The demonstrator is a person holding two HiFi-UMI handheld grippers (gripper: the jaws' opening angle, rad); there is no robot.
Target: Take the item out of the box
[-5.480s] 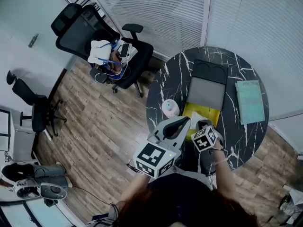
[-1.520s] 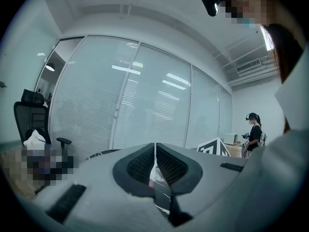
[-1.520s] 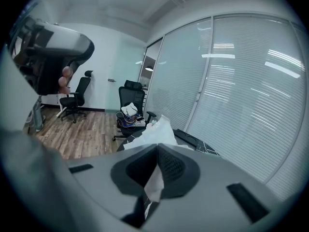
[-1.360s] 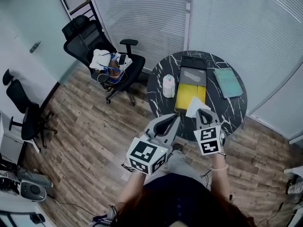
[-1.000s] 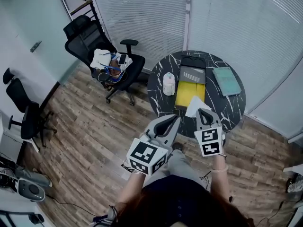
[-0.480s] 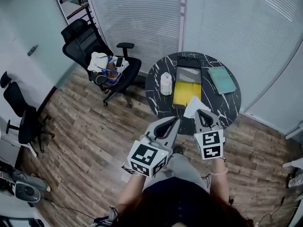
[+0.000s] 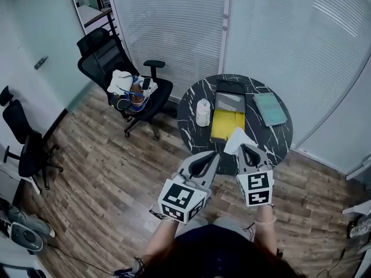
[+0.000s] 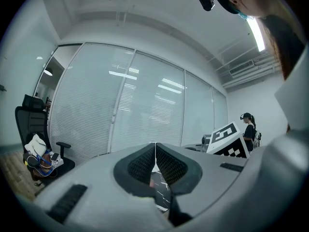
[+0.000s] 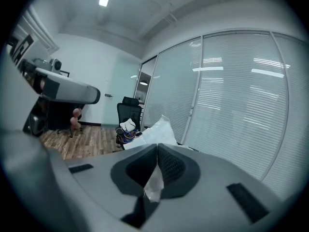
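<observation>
Head view: the right gripper (image 7: pixel 243 147) is held over the near edge of the round black marble table (image 7: pixel 279 138). Its fingers (image 9: pixel 170 166) are closed on a white plastic-wrapped item (image 7: pixel 236 139). The right gripper view confirms this: a fold of the white wrapping is pinched between the pads and the rest of the item stands up beyond the tips. The item is clear of the yellow box (image 7: pixel 227 125), which lies open on the table just beyond the item, nearer the table's middle. The left gripper (image 7: pixel 214 154) is level with the right one and just beside it on the left. Its fingers (image 8: pixel 142 164) are pressed together with nothing between them, as the left gripper view shows. Behind the yellow box on the table lie a grey lid (image 7: pixel 230 102) and a black tray (image 7: pixel 231 87), in line with it. A white canister (image 7: pixel 202 112) stands to the left of the box and a teal book (image 7: pixel 269 109) lies to its right. A black office chair (image 7: pixel 104 59) with clothing heaped on its seat stands on the wooden floor (image 7: pixel 98 172), left of the table.
</observation>
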